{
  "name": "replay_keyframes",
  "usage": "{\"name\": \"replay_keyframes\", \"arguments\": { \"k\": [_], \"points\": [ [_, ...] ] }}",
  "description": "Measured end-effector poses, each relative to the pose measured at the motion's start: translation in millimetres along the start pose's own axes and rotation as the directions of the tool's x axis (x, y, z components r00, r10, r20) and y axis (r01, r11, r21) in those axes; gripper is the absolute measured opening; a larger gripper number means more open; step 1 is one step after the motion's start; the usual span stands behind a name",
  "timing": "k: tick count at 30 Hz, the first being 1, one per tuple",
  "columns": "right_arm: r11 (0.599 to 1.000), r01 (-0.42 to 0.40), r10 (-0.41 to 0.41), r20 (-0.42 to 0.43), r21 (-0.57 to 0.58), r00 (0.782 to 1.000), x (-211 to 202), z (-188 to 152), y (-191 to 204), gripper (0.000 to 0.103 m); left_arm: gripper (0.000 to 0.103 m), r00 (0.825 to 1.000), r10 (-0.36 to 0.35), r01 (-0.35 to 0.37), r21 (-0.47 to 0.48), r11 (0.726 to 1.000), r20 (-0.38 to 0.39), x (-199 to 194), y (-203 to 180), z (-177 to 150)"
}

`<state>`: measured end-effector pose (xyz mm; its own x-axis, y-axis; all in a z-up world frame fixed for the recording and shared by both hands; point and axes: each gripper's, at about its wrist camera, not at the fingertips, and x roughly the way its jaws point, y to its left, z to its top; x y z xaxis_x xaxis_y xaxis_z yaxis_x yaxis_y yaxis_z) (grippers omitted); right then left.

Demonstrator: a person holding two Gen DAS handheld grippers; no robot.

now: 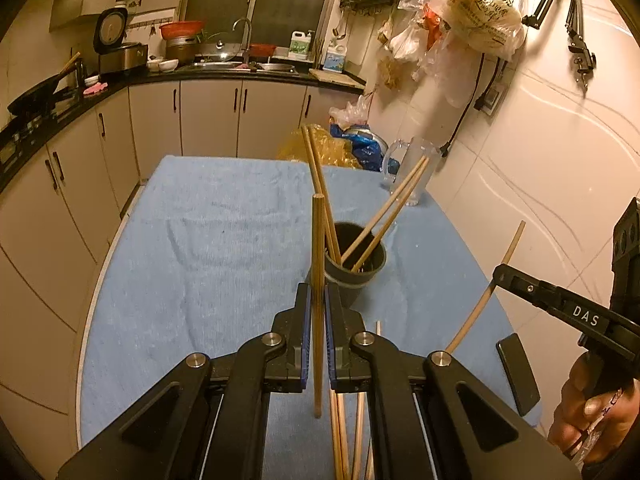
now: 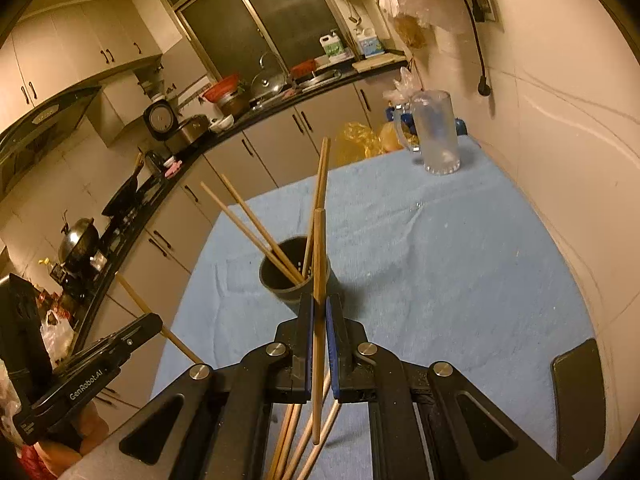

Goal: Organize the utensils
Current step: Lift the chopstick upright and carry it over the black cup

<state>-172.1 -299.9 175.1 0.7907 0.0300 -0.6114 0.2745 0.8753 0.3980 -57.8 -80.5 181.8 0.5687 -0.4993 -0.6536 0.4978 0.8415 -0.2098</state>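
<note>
A dark round utensil holder [image 1: 356, 270] stands on the blue cloth [image 1: 208, 248] with several wooden chopsticks [image 1: 384, 214] leaning in it. My left gripper [image 1: 317, 300] is shut on one upright chopstick [image 1: 317, 248], just in front of the holder. My right gripper [image 2: 319, 308] is shut on another chopstick [image 2: 319, 252], also close before the holder [image 2: 294, 276]. More loose chopsticks [image 1: 340, 432] lie on the cloth under the left gripper, and they also show under the right gripper [image 2: 296, 440]. The right gripper appears at the left view's right edge [image 1: 500, 272] holding its chopstick [image 1: 486, 292].
A clear glass mug [image 2: 436, 136] stands at the far right corner of the table by the tiled wall [image 2: 560, 160]. Yellow and blue plastic bags [image 1: 340, 148] lie behind the table's far edge. Cabinets and a counter [image 1: 120, 80] run along the left and back.
</note>
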Motion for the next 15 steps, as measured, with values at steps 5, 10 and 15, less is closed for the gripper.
{"name": "replay_keyframes", "arguments": {
  "k": [5,10,15],
  "points": [
    [1.000,-0.009,0.009,0.032,0.014,0.999,-9,17,0,0.006,0.006,0.999,-0.008,0.008,0.004,1.000,0.034,-7,-2,18],
    [1.000,-0.017,0.016,0.065,0.011,0.998,-16,36,3,0.006,0.006,0.998,-0.013,0.013,0.000,1.000,0.066,-11,-2,42],
    [0.999,-0.033,0.031,0.092,0.019,0.995,-18,60,6,0.006,0.006,0.994,-0.019,0.021,-0.014,1.000,0.110,-17,1,72]
  ]
}}
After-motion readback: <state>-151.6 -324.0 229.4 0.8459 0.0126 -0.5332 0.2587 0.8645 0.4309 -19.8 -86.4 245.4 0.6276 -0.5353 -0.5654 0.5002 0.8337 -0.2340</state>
